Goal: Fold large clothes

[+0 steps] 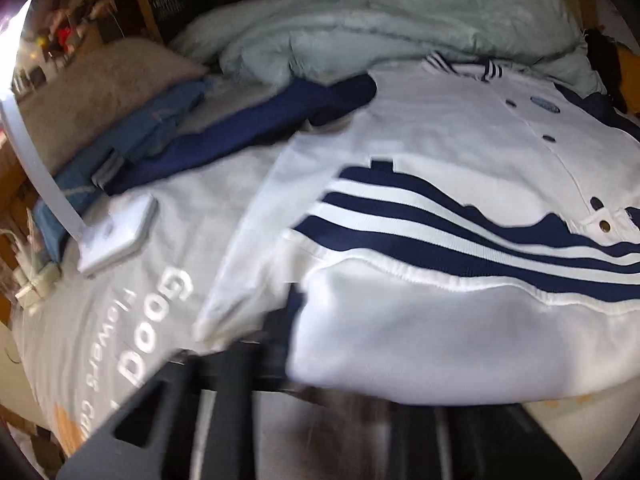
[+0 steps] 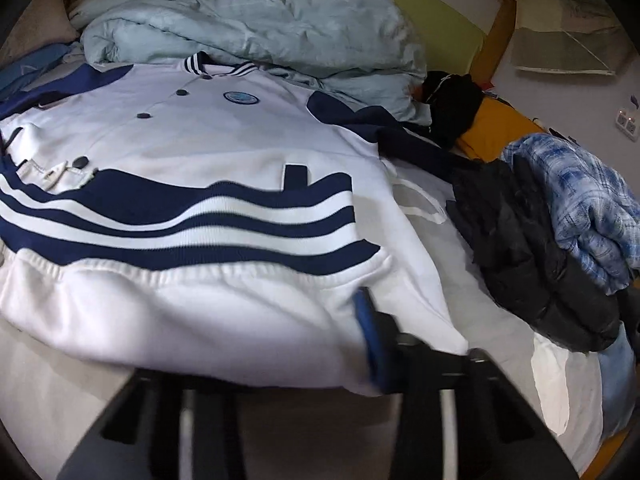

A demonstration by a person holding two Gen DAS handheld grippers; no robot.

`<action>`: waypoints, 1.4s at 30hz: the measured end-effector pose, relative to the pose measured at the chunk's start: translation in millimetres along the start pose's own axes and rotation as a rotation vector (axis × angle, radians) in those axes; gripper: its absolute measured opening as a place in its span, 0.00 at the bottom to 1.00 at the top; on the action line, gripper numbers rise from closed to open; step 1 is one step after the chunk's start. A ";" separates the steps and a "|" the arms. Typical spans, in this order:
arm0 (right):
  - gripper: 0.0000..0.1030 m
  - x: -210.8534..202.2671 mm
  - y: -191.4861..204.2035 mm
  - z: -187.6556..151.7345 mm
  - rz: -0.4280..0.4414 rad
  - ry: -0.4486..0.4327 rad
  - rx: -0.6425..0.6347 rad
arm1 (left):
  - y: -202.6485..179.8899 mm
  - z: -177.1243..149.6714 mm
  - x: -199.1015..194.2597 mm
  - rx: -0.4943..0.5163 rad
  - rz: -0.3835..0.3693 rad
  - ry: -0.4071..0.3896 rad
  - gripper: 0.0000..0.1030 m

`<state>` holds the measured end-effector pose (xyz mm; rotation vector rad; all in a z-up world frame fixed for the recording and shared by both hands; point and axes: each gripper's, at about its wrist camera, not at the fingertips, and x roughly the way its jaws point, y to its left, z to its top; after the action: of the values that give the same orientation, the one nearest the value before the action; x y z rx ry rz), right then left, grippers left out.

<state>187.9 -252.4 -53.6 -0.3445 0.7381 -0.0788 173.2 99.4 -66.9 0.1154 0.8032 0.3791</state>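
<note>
A white jacket with navy sleeves and a navy-and-white striped hem lies face up on the bed; it also shows in the right wrist view. Its bottom part is lifted and folded up toward the chest. My left gripper is shut on the jacket's left bottom corner, its fingers partly hidden by cloth. My right gripper is shut on the right bottom corner, with white cloth draped over its fingers.
A light blue quilt is bunched at the head of the bed. A white phone stand and blue cloth lie at the left. A black jacket and a blue plaid shirt lie at the right.
</note>
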 end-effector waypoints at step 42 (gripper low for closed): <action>0.08 -26.2 -50.2 46.3 0.151 0.109 0.105 | 43.6 48.9 -19.0 -0.072 -0.097 0.205 0.08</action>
<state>202.2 -281.7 11.9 -0.1845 0.8621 0.0062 184.0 134.8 -9.5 -0.0299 0.9930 0.3312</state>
